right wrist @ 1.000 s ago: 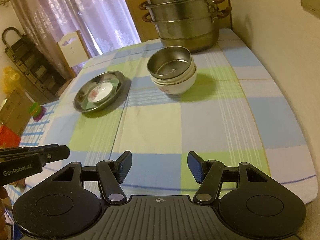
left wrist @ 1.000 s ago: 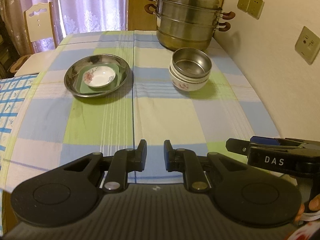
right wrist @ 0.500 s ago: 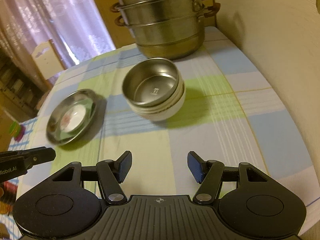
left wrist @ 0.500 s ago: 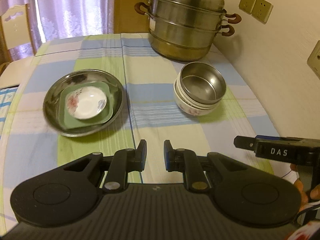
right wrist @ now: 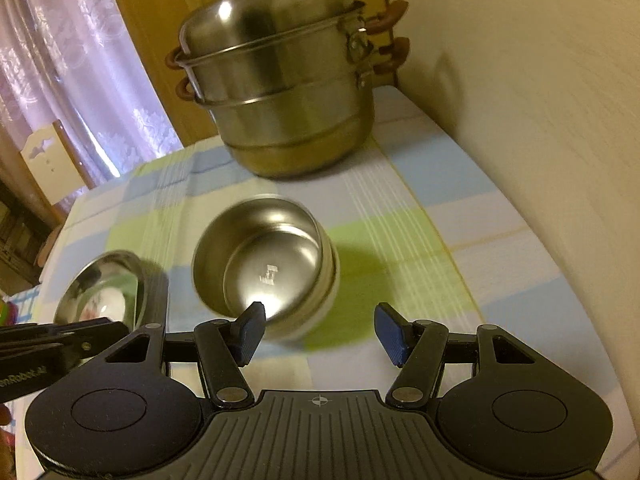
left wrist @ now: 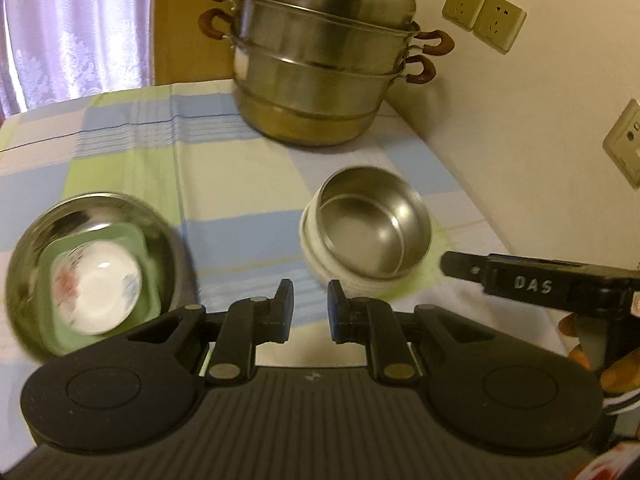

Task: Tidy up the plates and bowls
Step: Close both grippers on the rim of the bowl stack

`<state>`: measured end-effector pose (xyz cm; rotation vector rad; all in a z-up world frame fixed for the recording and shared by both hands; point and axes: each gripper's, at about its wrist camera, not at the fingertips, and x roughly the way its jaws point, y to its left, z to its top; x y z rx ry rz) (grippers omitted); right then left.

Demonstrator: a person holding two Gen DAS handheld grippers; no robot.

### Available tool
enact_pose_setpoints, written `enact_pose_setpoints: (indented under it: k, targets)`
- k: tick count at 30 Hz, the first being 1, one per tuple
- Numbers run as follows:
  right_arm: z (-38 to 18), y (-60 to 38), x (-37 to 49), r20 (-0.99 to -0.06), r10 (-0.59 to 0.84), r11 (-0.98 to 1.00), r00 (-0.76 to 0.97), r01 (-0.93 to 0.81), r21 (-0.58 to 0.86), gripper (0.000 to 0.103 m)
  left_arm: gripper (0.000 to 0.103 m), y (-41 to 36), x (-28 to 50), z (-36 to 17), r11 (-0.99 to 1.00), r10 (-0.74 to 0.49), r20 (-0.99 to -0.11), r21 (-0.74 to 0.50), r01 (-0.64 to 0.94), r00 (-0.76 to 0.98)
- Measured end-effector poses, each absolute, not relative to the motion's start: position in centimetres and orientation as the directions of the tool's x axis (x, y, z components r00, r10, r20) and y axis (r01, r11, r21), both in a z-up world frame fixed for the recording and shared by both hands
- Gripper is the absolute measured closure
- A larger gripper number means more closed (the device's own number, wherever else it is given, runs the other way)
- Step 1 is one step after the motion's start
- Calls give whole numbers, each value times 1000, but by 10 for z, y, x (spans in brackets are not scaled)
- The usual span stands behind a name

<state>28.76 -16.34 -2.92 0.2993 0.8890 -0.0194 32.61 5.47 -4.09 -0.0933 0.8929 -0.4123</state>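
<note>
A steel bowl (left wrist: 372,228) sits nested on top of white ceramic bowls (left wrist: 316,256) on the checked tablecloth. To its left a steel plate (left wrist: 160,232) holds a green square dish (left wrist: 148,280) with a small white floral saucer (left wrist: 100,284) in it. My left gripper (left wrist: 309,308) hovers between the two stacks, jaws a narrow gap apart and empty. My right gripper (right wrist: 320,332) is open and empty, its left finger just in front of the steel bowl (right wrist: 260,260). The plate (right wrist: 132,268) shows at the left of the right wrist view.
A large stacked steel steamer pot (left wrist: 320,68) stands at the back of the table, also in the right wrist view (right wrist: 280,88). A wall with sockets (left wrist: 484,20) runs along the right side. A chair (right wrist: 48,160) and curtains stand beyond the table's left.
Both grippers have moved forward over the table toward the bowl stack and the plate. The right gripper's jaws have stayed open, the left's narrow gap is unchanged.
</note>
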Motion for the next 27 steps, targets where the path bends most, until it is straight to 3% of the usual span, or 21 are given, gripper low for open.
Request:
enact_pose_setpoints:
  k: [8, 12, 27]
  targets:
    - [-41, -170, 331, -758, 146, 964, 636, 79, 253, 43, 85, 29, 365, -55, 922, -387, -752, -311, 230, 534]
    - [-55, -177, 352, -766, 182, 961, 616, 54, 271, 54, 85, 21, 381, -65, 936, -351, -771, -306, 175, 531]
    - [-85, -189, 381, -793, 251, 947, 555, 30, 320, 63, 85, 6, 413, -95, 959, -276, -826, -273, 80, 492]
